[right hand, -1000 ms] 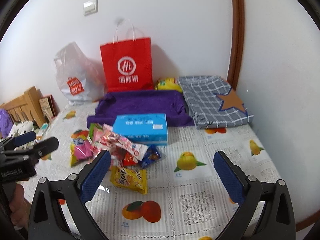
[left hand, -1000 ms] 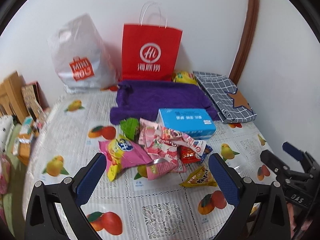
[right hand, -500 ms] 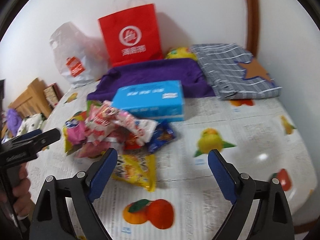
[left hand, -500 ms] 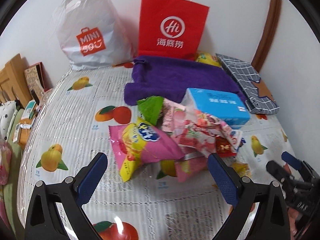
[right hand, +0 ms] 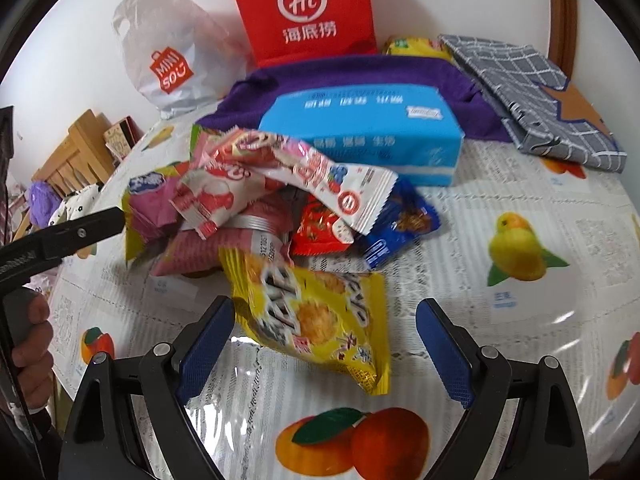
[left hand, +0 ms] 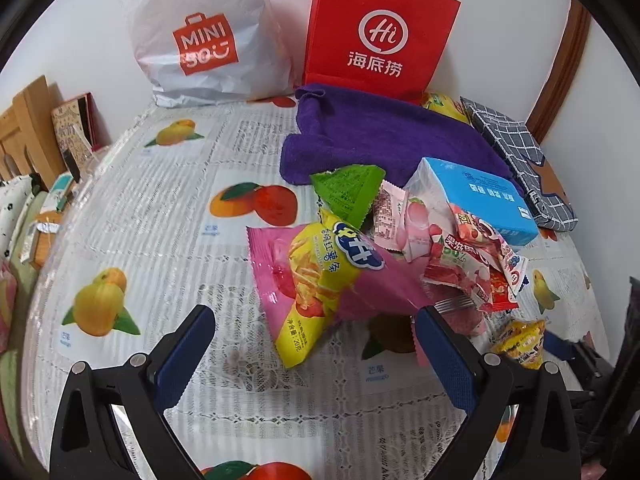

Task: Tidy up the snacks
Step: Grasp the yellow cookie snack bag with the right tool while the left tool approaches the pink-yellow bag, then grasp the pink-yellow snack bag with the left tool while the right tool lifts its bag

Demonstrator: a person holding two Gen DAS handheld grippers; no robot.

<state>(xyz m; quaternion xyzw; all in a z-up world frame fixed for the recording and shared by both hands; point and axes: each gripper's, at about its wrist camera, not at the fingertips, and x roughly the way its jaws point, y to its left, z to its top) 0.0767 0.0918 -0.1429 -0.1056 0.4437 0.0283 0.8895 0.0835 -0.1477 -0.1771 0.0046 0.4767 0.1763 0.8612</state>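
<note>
Hovering over the worktop (right hand: 560, 216), the right gripper (right hand: 320, 348) has its jaws wide, just narrowed a little, with the yellow packet (right hand: 316, 320) lying between them, untouched. Left gripper (left hand: 316, 356) jaws gape too, the pink packet's (left hand: 324, 280) near end between them, pressed by neither.
</note>
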